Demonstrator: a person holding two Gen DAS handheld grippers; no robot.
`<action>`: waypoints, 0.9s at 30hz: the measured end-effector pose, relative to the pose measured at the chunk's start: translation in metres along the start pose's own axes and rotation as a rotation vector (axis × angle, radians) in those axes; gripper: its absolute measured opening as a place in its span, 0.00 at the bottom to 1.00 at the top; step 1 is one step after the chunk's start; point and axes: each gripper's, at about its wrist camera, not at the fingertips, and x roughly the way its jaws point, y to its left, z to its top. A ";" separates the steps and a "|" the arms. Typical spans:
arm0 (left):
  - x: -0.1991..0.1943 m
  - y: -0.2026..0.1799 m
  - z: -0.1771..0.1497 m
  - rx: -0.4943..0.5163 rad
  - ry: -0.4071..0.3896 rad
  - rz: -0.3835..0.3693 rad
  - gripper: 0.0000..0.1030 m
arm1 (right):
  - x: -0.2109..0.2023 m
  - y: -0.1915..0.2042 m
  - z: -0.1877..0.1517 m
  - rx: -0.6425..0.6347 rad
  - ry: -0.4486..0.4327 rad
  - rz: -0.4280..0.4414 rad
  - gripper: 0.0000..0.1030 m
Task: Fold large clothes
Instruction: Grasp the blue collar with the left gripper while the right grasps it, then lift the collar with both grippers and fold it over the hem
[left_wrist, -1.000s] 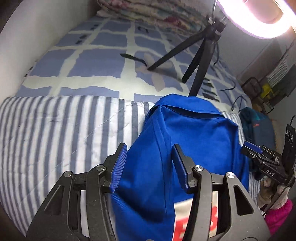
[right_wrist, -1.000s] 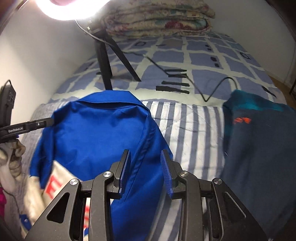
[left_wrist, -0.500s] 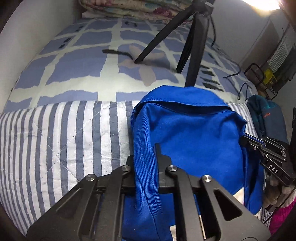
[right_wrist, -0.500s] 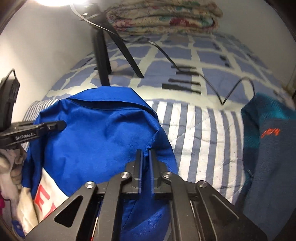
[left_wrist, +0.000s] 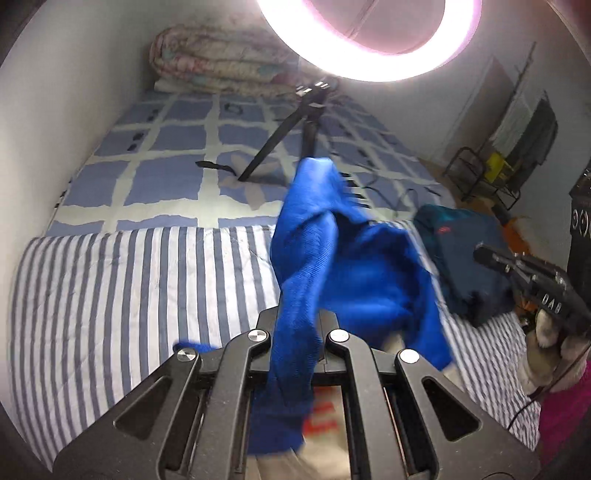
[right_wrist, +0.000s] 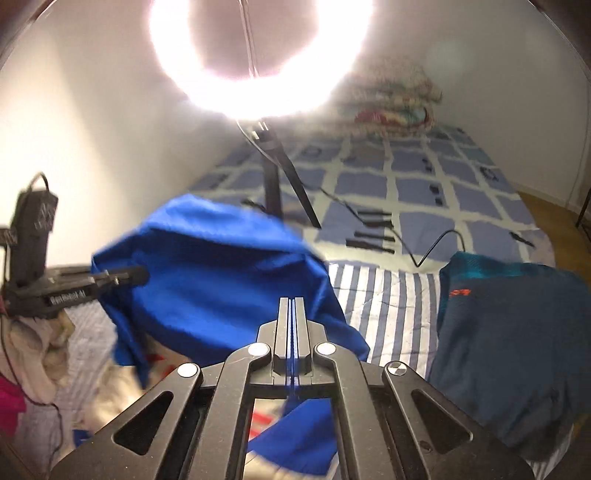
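left wrist view: the left gripper (left_wrist: 297, 332) is clamped on a fold of the blue garment (left_wrist: 354, 266), which is raised off the striped quilt (left_wrist: 147, 295) below the jaws, probably so its edge can be carried over for a fold. ahead, the tripod (left_wrist: 306, 125) and ring light (left_wrist: 369, 40) stand in the path; a dark jacket (left_wrist: 465, 258) lies to the right.

right wrist view: the right gripper (right_wrist: 291, 317) is closed on the garment's (right_wrist: 221, 266) other edge. the left gripper (right_wrist: 122, 275) is seen at far left, the jacket (right_wrist: 509, 332) just to the right.
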 end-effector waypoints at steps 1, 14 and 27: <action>-0.013 -0.007 -0.007 0.012 -0.008 -0.003 0.02 | -0.010 0.004 0.000 -0.001 -0.008 0.010 0.00; -0.020 -0.026 0.002 0.091 -0.009 0.072 0.02 | -0.007 -0.042 -0.026 0.129 0.098 -0.048 0.13; 0.160 0.049 0.028 0.023 0.217 0.155 0.02 | 0.144 -0.084 -0.028 0.154 0.278 0.098 0.28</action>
